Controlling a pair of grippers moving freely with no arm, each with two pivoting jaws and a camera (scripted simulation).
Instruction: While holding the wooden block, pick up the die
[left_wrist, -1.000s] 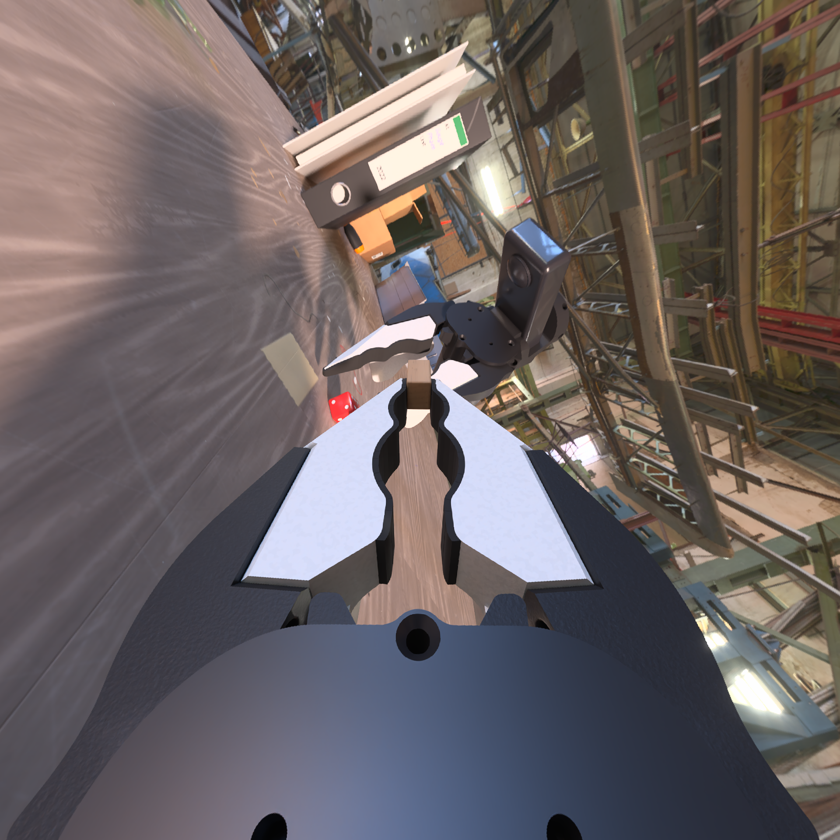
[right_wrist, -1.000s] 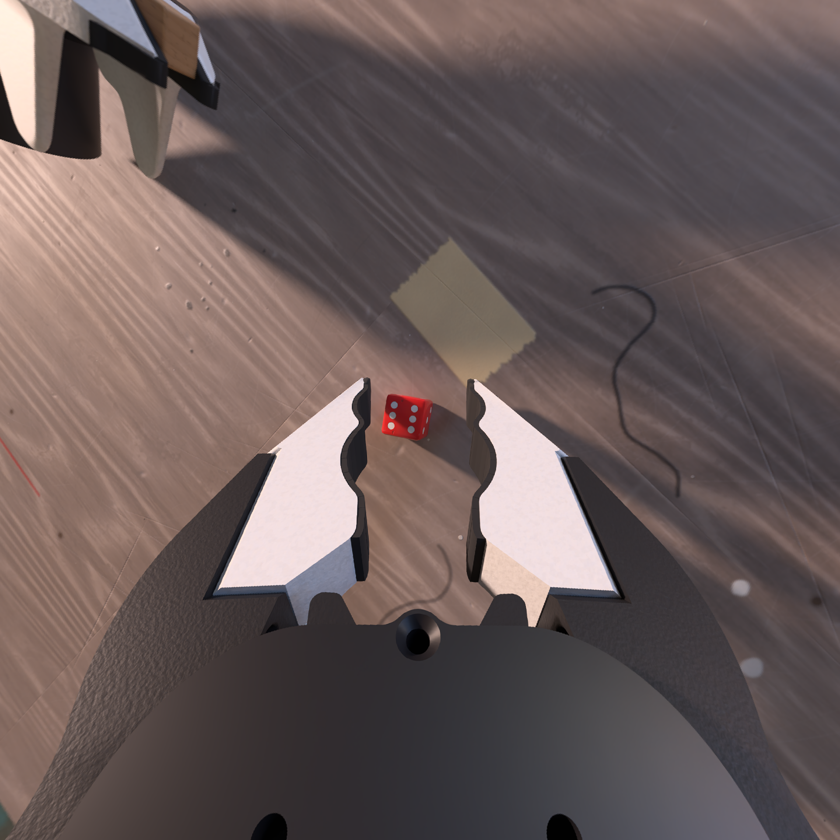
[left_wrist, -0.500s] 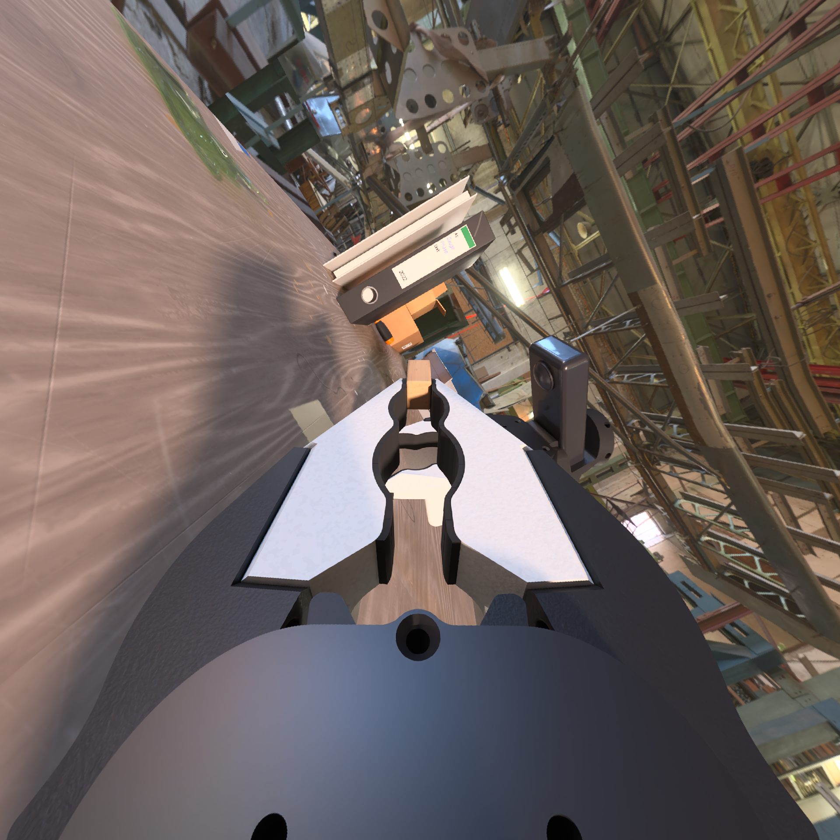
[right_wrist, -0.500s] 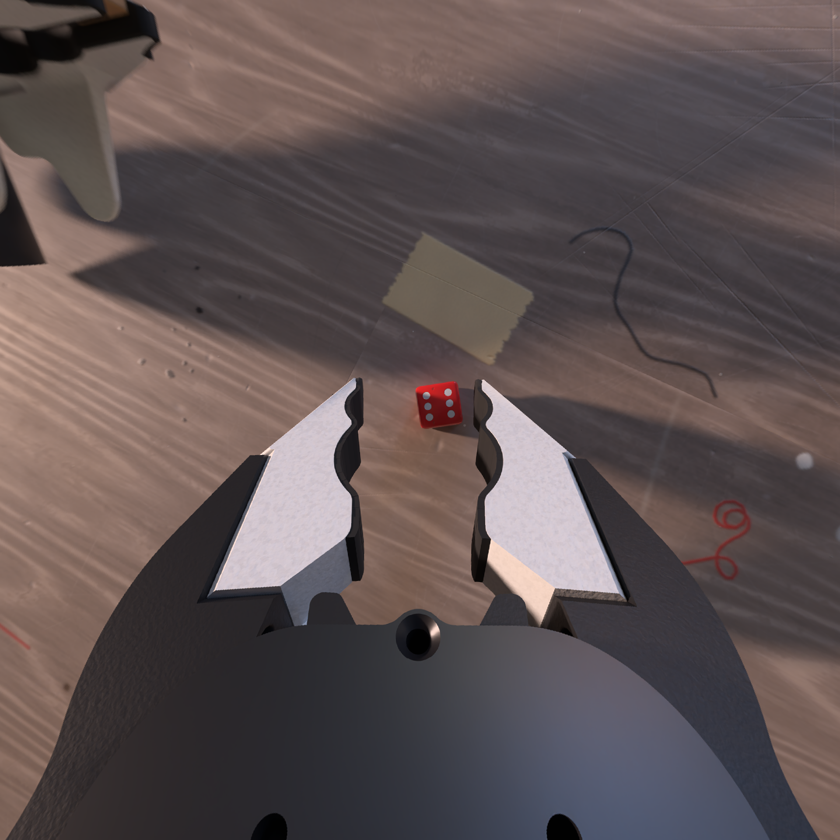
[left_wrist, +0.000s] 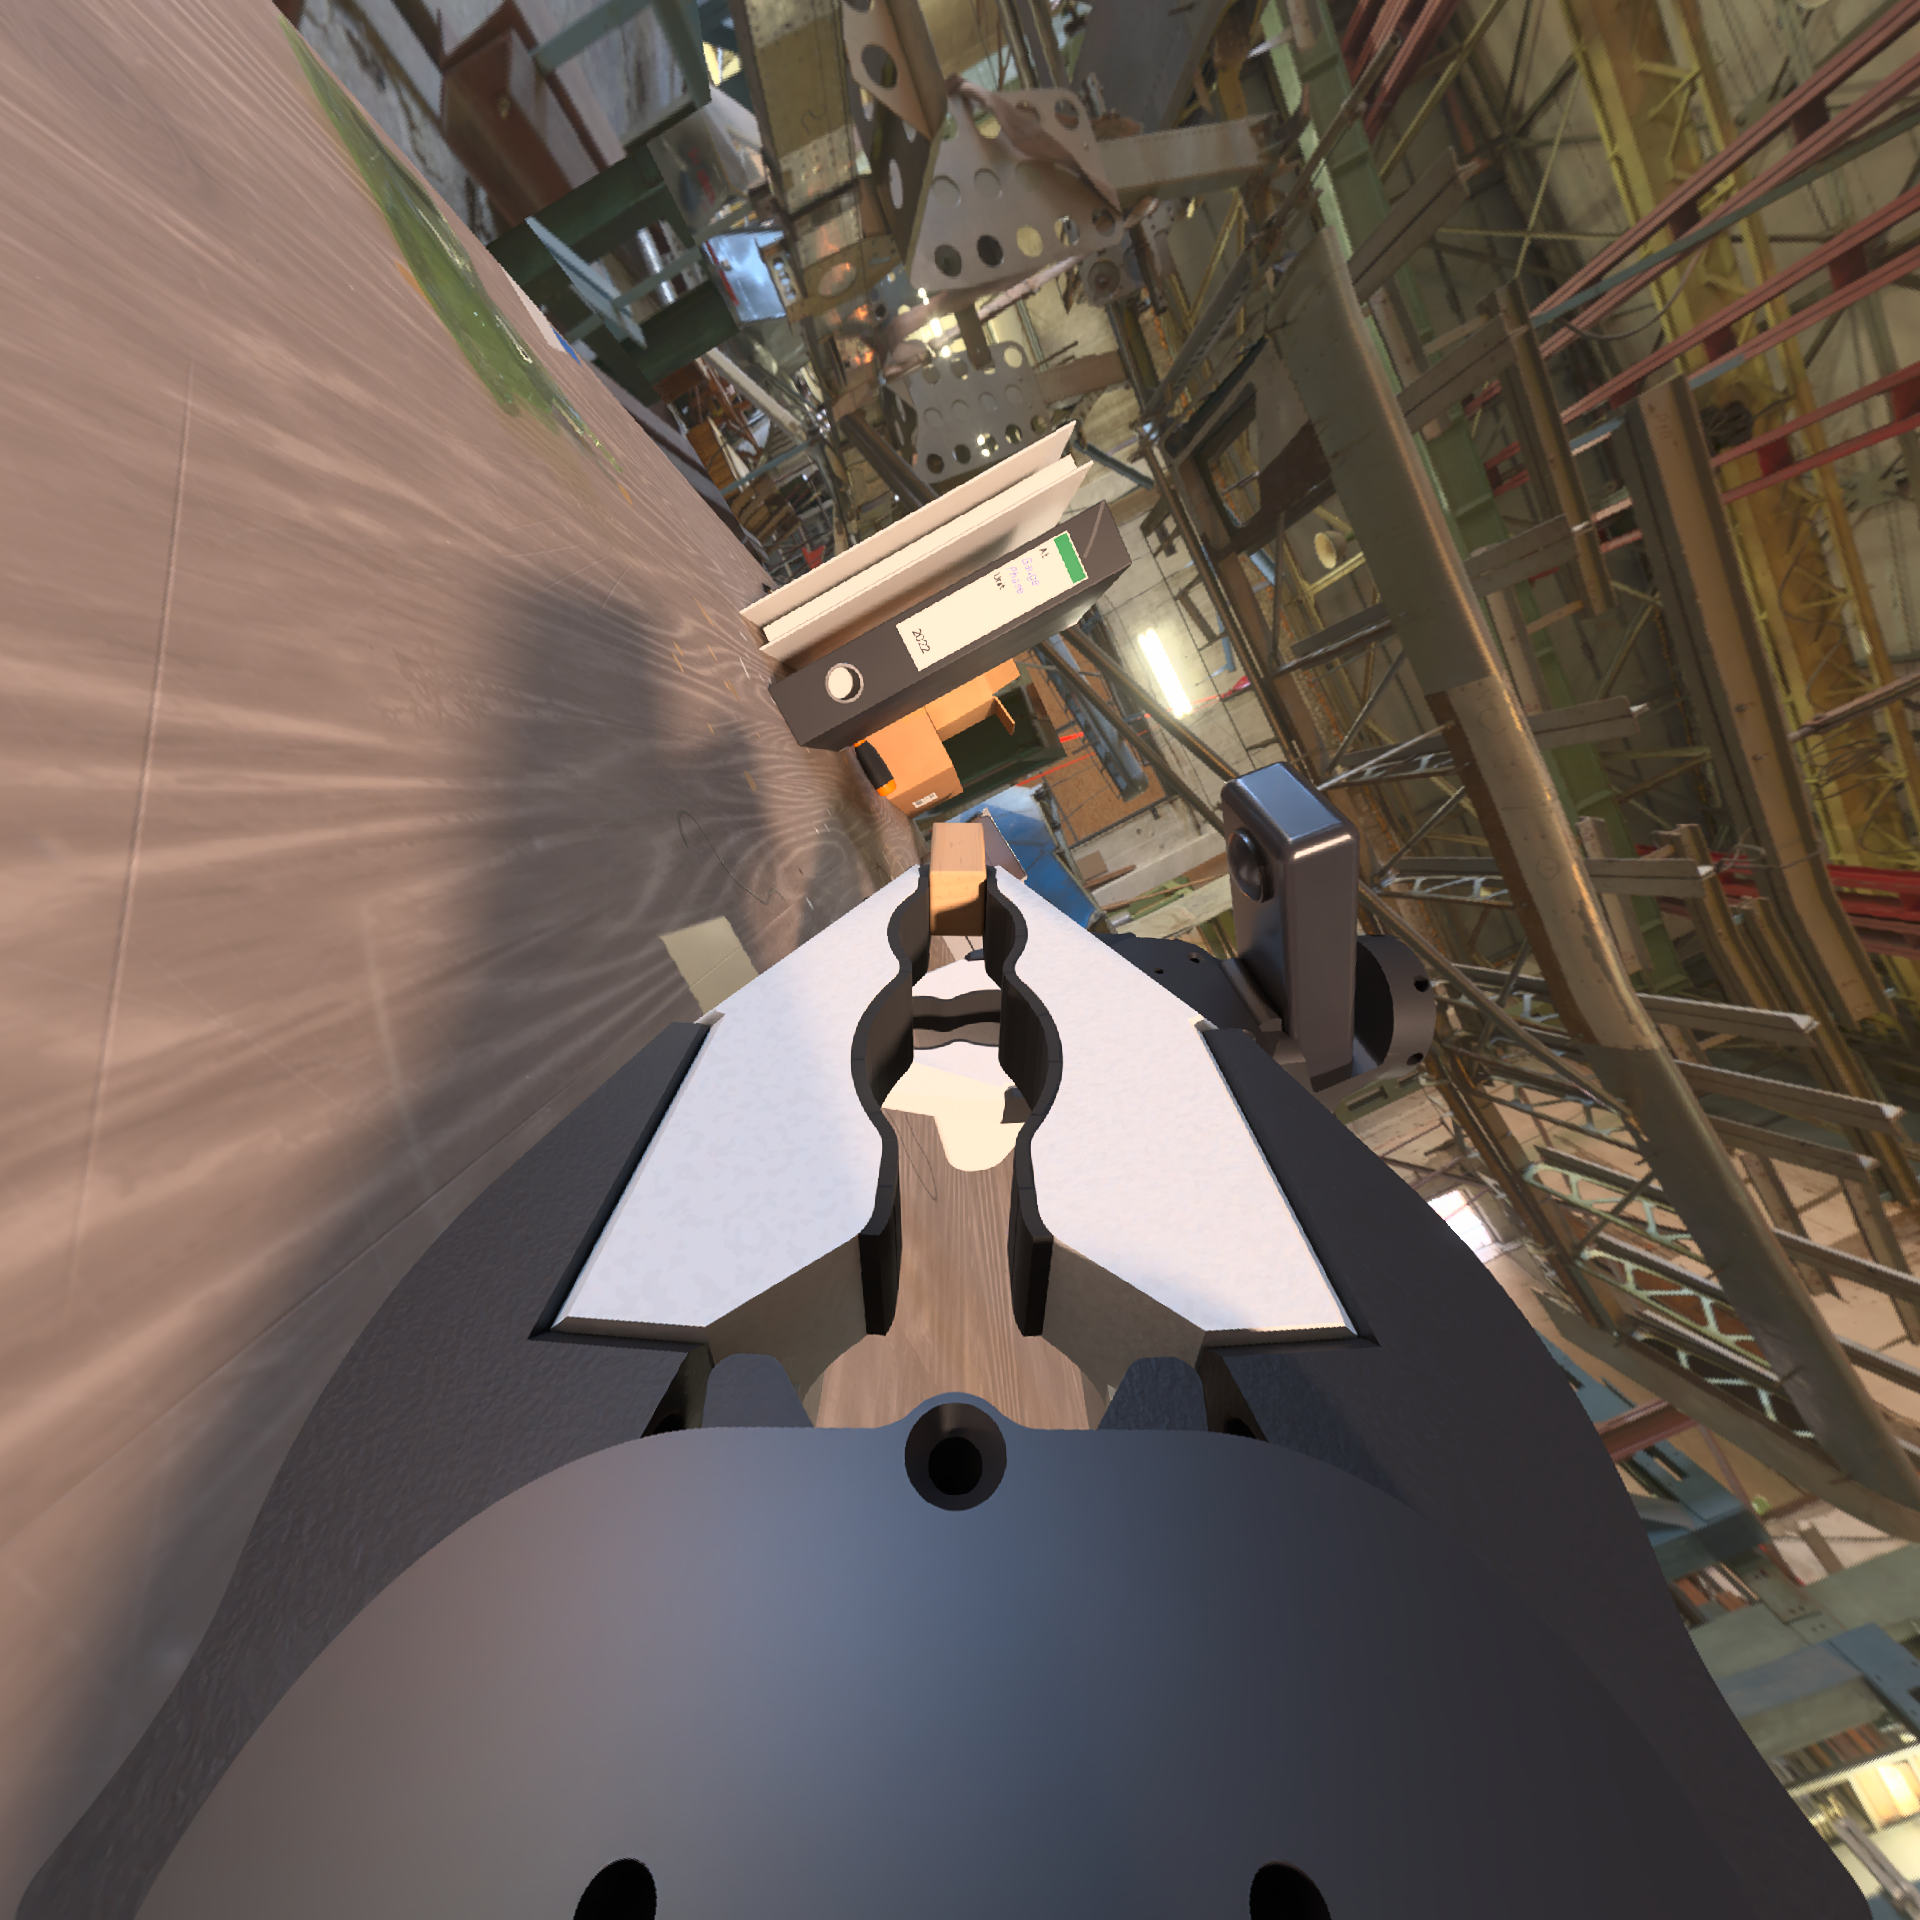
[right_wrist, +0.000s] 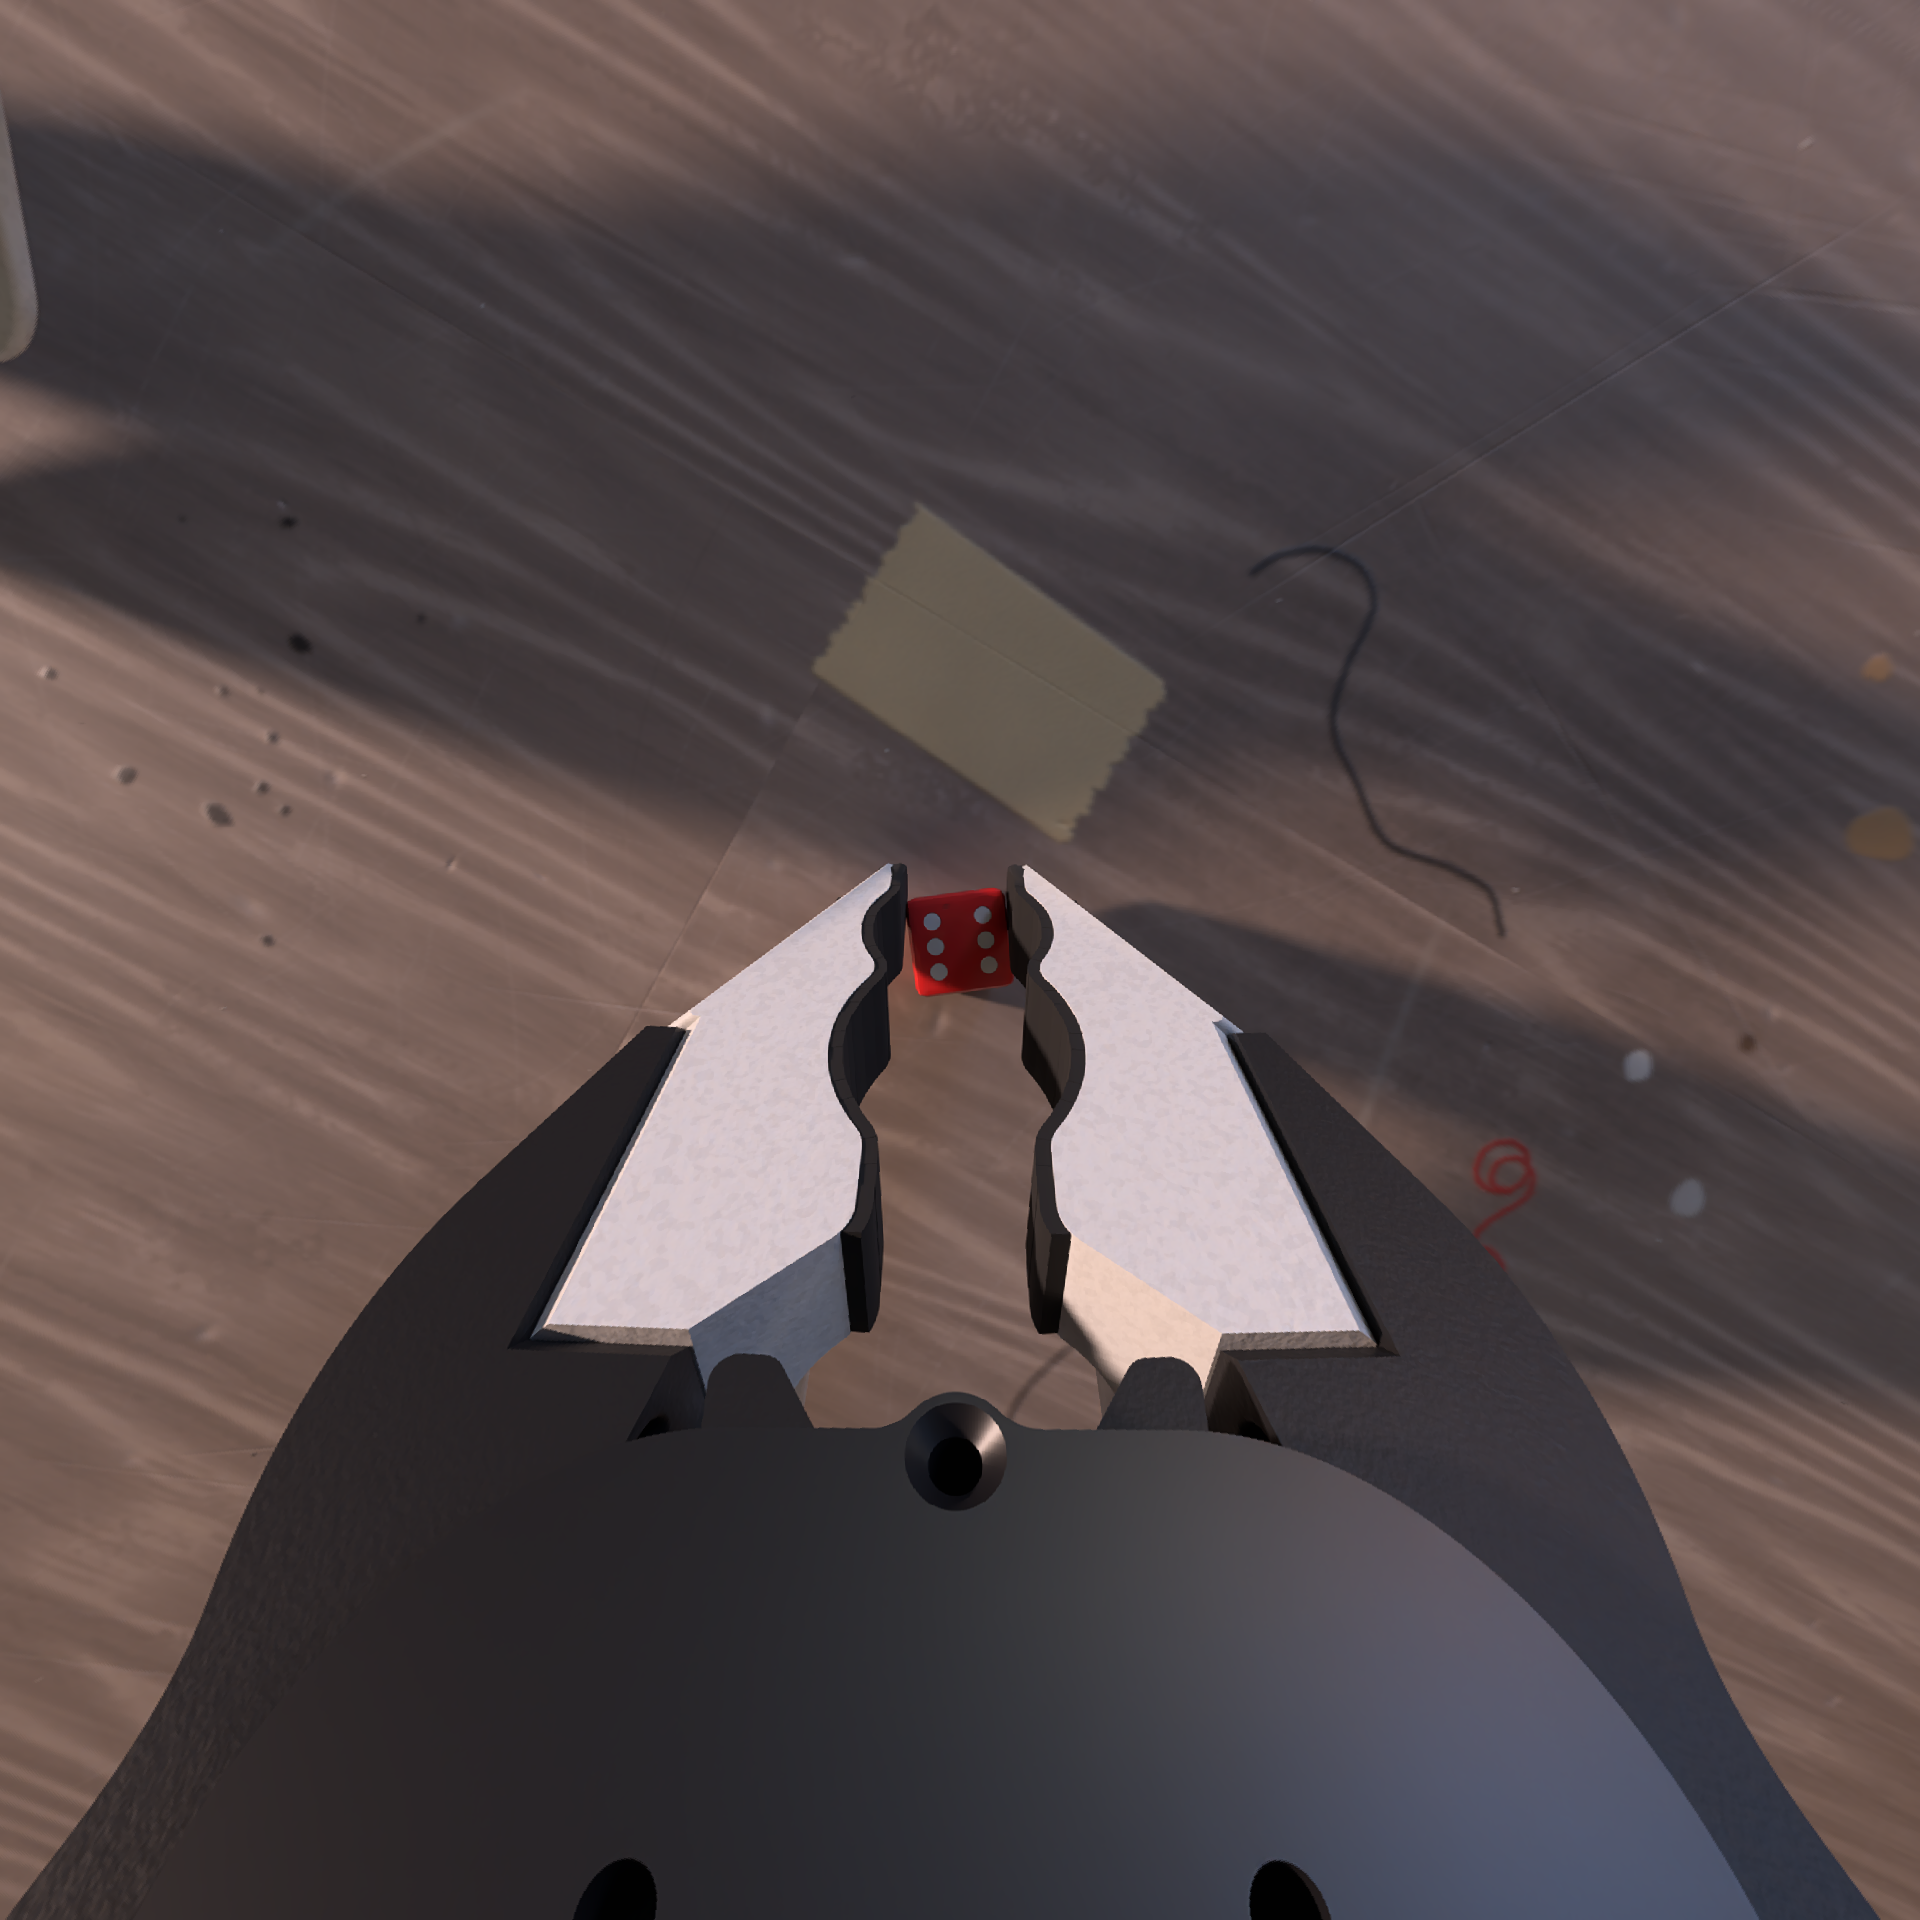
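My left gripper (left_wrist: 954, 902) is shut on a long wooden block (left_wrist: 956, 1278) that runs between its fingers and sticks out past the tips. It is held above the table (left_wrist: 260, 831), which fills the left of this view. A small red die (right_wrist: 958, 940) with white pips rests on the table between the fingertips of my right gripper (right_wrist: 958, 894). The jaws are closed against both sides of the die. The right gripper's body (left_wrist: 1299, 935) shows just beyond my left fingertips; the die is hidden in the left wrist view.
A beige tape patch (right_wrist: 987, 675) lies just past the die. Black (right_wrist: 1351, 727) and red (right_wrist: 1501, 1174) squiggles mark the table to the right. A dark ring binder (left_wrist: 935, 634) with papers on it and an orange box (left_wrist: 925, 753) stand farther off.
My right gripper's jaws have closed from wide open onto the die, which is now centred between the tips. My left gripper with the block has slid almost out of the right wrist view.
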